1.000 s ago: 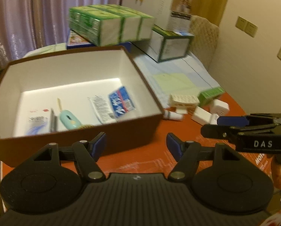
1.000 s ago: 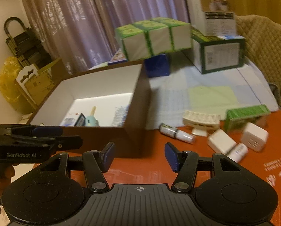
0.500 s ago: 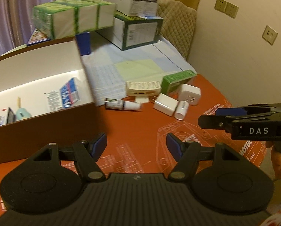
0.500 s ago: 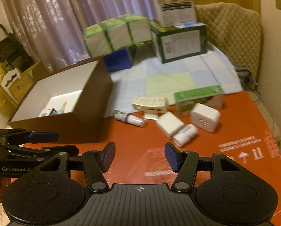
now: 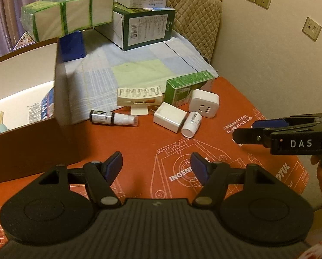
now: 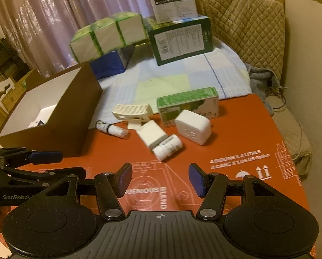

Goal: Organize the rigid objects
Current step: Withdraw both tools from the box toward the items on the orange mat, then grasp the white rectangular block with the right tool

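Note:
Loose items lie on the red mat: a small spray bottle, a cream ribbed holder, a flat white adapter, a white pill bottle, a white plug cube and a green carton. The brown box stands at the left with several small items inside. My left gripper is open and empty. My right gripper is open and empty, short of the pill bottle.
Stacked cartons and green-wrapped packs sit on the checked cloth at the back. A quilted chair stands against the right wall. The red mat's right edge drops off beside it.
Both grippers swung right, away from the brown box and toward the loose items, which now sit closer and more central. Both stayed open and empty.

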The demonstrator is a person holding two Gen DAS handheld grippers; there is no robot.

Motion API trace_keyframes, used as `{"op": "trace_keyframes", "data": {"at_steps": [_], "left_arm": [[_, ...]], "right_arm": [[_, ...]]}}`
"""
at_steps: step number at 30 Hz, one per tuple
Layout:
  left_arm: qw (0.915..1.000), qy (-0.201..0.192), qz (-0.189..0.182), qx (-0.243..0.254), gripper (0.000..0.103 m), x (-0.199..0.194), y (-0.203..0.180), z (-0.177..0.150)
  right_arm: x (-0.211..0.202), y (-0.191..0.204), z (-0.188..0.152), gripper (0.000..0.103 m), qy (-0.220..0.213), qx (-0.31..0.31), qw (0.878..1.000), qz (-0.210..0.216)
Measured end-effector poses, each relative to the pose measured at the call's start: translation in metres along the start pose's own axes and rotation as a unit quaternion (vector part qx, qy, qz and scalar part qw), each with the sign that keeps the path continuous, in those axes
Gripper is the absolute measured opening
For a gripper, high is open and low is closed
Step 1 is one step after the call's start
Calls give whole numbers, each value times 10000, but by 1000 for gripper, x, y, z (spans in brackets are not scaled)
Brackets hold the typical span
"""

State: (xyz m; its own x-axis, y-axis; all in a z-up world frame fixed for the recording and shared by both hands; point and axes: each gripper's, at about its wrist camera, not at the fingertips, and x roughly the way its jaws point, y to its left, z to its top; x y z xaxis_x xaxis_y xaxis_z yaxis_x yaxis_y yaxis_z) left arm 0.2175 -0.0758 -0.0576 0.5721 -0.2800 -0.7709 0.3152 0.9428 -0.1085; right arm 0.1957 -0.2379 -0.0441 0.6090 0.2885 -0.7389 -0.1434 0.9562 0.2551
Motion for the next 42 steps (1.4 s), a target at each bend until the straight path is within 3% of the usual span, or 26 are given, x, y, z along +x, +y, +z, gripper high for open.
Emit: {"op": "trace_keyframes", "data": {"at_steps": [16, 26, 42], "left_arm": [[9996, 86, 258, -85, 62, 33, -20, 2], [9991, 41, 403, -106, 62, 50, -16, 19], [9986, 116, 486, -166, 62, 77, -3, 40]], "right_arm": [[18, -36, 2, 55, 209, -82, 9997, 107], [36, -49, 19, 55, 92, -212, 9997, 20], [93, -51, 48, 55, -124, -1322, 9911, -82]]}}
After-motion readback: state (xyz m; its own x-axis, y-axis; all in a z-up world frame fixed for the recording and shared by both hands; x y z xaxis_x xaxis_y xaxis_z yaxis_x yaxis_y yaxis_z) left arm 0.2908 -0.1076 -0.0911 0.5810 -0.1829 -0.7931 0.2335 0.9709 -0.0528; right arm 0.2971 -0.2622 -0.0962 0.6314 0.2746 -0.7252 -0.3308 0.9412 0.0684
